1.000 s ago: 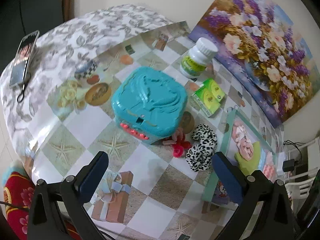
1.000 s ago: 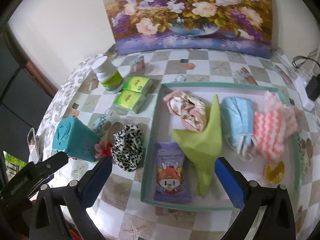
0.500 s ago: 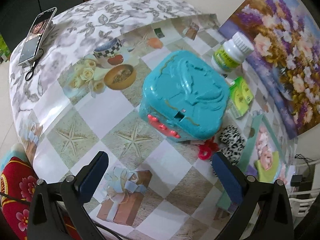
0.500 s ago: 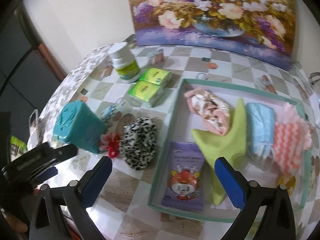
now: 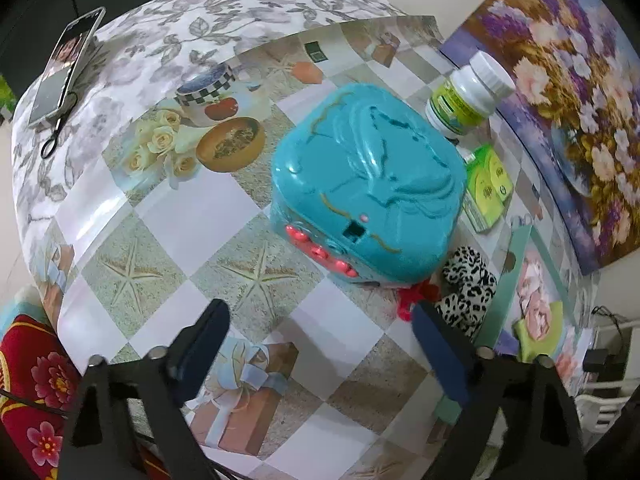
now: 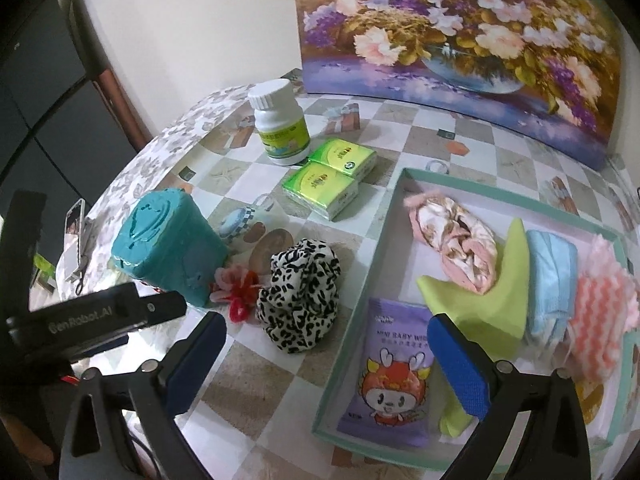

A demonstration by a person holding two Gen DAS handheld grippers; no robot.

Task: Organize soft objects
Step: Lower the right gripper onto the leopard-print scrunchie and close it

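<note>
A leopard-print scrunchie (image 6: 301, 293) lies on the table left of the teal tray (image 6: 472, 186), with a red-pink flower hair tie (image 6: 239, 289) beside it. The tray holds a floral scrunchie (image 6: 456, 248), a green cloth (image 6: 496, 292), a blue cloth (image 6: 551, 280), a pink sponge (image 6: 600, 312) and a purple wipes pack (image 6: 394, 372). My right gripper (image 6: 326, 354) is open and empty, above the table in front of the leopard scrunchie. My left gripper (image 5: 320, 344) is open and empty, in front of the teal box (image 5: 366, 184). The leopard scrunchie (image 5: 468, 284) shows right of that box.
A white pill bottle (image 6: 282, 124) and two green tissue packs (image 6: 330, 178) stand behind the scrunchie. A flower painting (image 6: 460, 36) leans against the back wall. A phone (image 5: 66, 66) lies at the table's far left edge. The left gripper's body (image 6: 100, 316) shows in the right wrist view.
Both grippers have moved left and closer to the table. The teal box and leopard scrunchie now appear larger and nearer. Nothing was picked up.
</note>
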